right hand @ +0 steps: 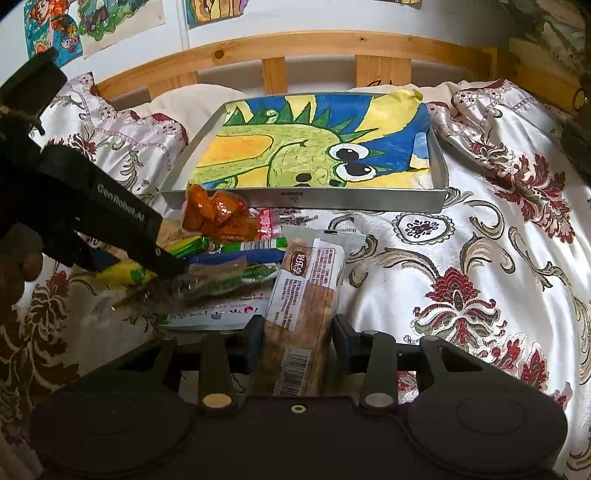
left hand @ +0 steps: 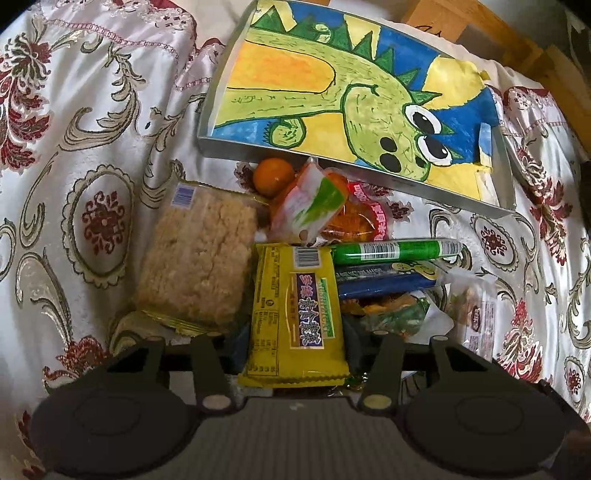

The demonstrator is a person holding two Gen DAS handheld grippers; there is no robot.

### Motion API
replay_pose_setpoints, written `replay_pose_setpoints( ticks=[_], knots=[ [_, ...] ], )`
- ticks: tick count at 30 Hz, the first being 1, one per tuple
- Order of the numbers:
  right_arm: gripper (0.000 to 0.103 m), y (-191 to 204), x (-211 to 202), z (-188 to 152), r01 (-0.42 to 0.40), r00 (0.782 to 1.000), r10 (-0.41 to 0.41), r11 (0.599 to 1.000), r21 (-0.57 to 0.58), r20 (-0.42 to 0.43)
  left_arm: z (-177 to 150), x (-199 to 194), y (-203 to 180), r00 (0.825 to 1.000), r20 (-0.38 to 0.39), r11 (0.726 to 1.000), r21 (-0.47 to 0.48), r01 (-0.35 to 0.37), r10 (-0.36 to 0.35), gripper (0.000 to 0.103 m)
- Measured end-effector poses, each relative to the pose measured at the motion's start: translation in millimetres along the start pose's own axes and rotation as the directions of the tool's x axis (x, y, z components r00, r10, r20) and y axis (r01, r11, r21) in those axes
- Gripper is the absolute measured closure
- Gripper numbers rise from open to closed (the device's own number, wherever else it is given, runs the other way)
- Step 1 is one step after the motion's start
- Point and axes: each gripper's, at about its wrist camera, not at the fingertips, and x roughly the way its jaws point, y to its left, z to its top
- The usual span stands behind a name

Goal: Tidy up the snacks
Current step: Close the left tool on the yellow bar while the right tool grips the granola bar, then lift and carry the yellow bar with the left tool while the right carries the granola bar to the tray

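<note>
A pile of snacks lies on the floral cloth in front of a metal tray [left hand: 229, 152] lined with a dinosaur drawing. My left gripper [left hand: 293, 343] is shut on a yellow packet [left hand: 295, 306], its fingers at the packet's two long edges. In the right wrist view the left gripper [right hand: 173, 266] reaches into the pile from the left. My right gripper [right hand: 297, 332] is shut on a clear pastry packet [right hand: 303, 295] at the pile's right edge. The tray [right hand: 332, 197] holds no snacks.
The pile also has a rice-cake pack [left hand: 199, 266], an orange [left hand: 273, 175], an orange-and-green sachet [left hand: 314, 203], and green [left hand: 395, 249] and blue [left hand: 384, 284] tubes. A wooden slatted rail [right hand: 295, 48] and wall drawings [right hand: 55, 33] are behind the tray. The cloth [right hand: 480, 258] is wrinkled.
</note>
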Motion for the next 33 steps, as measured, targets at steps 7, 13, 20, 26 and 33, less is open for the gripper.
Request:
replay_pose_setpoints(
  ticks=[7,13,20,26,33],
  knots=[
    [0.061,-3.5,-6.0,2.4,-0.034,0.998,0.032,0.999,0.036,0.053,-3.5,-8.5,-3.3,1.000,0.003,1.000,0.013,-0.005,0.005,0.051],
    [0.061,-5.8,-16.2,5.5,-0.080,0.990,0.072,0.995,0.061,0.123,-13.5,-20.0,-20.3,0.999,-0.006,0.997,0.069,0.032,-0.032,0.051],
    [0.061,-6.7,-19.1,7.1,-0.096,0.985,0.085,0.993,0.065,0.152,-18.2,-36.2,-23.3,0.995,0.042,0.994,0.064,0.086,-0.089,0.051],
    [0.061,-9.1,-25.8,19.3,-0.121,0.980,0.101,0.986,0.111,0.174,-11.9,-57.6,-25.1,0.978,0.147,0.988,0.056,0.142,-0.149,0.051],
    [0.061,-3.1,-41.2,53.0,-0.139,0.967,0.114,0.985,0.101,0.227,8.3,-82.0,-16.8,0.934,0.331,0.991,0.013,0.135,-0.132,0.051]
  ],
)
